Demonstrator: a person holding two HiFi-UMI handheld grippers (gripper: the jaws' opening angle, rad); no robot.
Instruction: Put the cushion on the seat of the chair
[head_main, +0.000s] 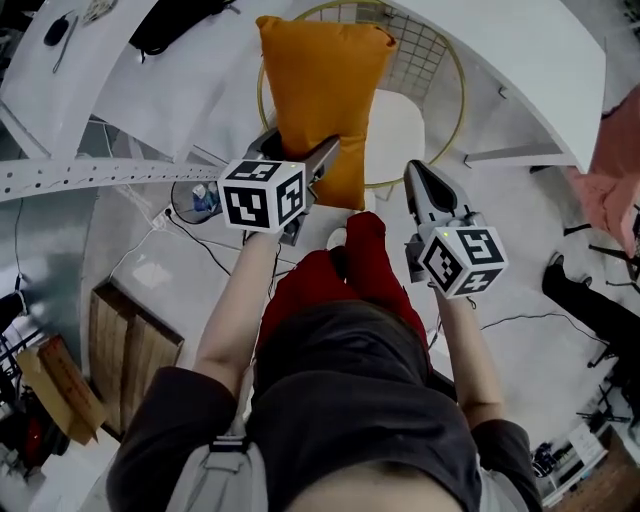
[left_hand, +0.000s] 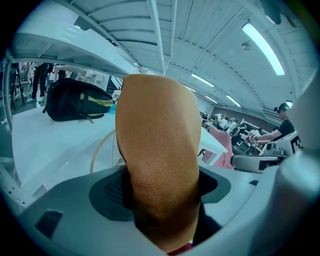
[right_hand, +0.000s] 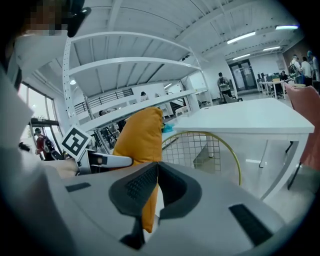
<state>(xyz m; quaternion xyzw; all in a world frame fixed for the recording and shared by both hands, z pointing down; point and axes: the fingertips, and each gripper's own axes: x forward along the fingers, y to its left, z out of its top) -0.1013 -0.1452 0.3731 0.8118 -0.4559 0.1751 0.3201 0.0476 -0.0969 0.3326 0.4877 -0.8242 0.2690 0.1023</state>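
Note:
An orange cushion (head_main: 320, 90) hangs upright over the chair's white seat (head_main: 397, 130), in front of its gold wire back (head_main: 432, 60). My left gripper (head_main: 300, 152) is shut on the cushion's lower edge, and the fabric bulges between its jaws in the left gripper view (left_hand: 160, 150). My right gripper (head_main: 418, 172) is to the right of the cushion, apart from it, with its pads together and nothing in them. The right gripper view shows the cushion (right_hand: 140, 132) at the left, the wire back (right_hand: 200, 150) behind it, and the left gripper's fingers (right_hand: 107, 161) on the cushion.
A white table (head_main: 520, 50) curves round behind the chair, with a black bag (left_hand: 75, 100) on it. The person's red-socked feet (head_main: 350, 270) stand just in front of the seat. A wooden board (head_main: 130, 350) and cables lie on the floor at left; pink fabric (head_main: 610, 190) is at right.

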